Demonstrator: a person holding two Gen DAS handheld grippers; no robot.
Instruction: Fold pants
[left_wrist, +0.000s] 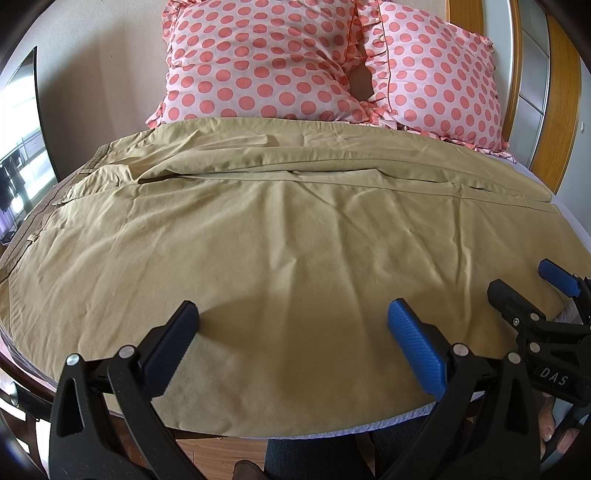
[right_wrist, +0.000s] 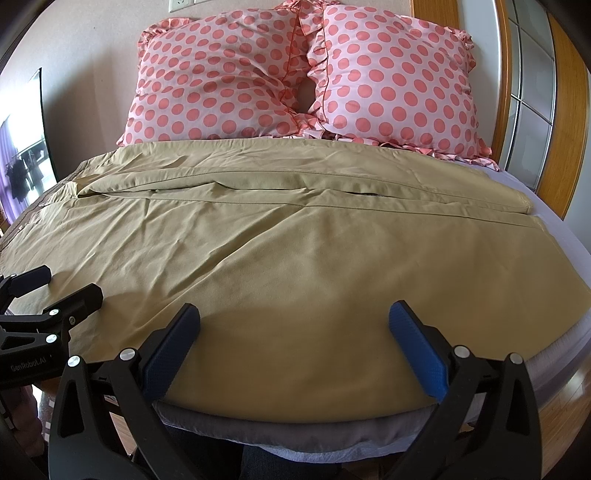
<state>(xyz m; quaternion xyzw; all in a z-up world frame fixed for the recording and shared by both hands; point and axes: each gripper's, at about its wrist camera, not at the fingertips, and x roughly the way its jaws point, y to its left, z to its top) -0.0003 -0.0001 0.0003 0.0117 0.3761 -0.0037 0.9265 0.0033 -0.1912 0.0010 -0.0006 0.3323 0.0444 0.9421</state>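
Khaki pants (left_wrist: 280, 229) lie spread sideways across the bed, waistband (left_wrist: 40, 218) at the left, leg hems at the right (left_wrist: 546, 192). They also show in the right wrist view (right_wrist: 295, 251). One leg lies behind the other, with a seam line between them. My left gripper (left_wrist: 291, 332) is open and empty, hovering over the near edge of the pants. My right gripper (right_wrist: 295, 332) is open and empty over the same near edge, further right. The right gripper shows in the left wrist view (left_wrist: 517, 280), and the left gripper shows in the right wrist view (right_wrist: 70, 284).
Two pink polka-dot pillows (left_wrist: 258, 62) (right_wrist: 391, 81) lean against the wall at the head of the bed. A wooden headboard frame (right_wrist: 565, 147) stands at the right. The white mattress edge (right_wrist: 576, 325) and the wood floor (left_wrist: 207, 454) lie below. A window (left_wrist: 18, 129) is at the left.
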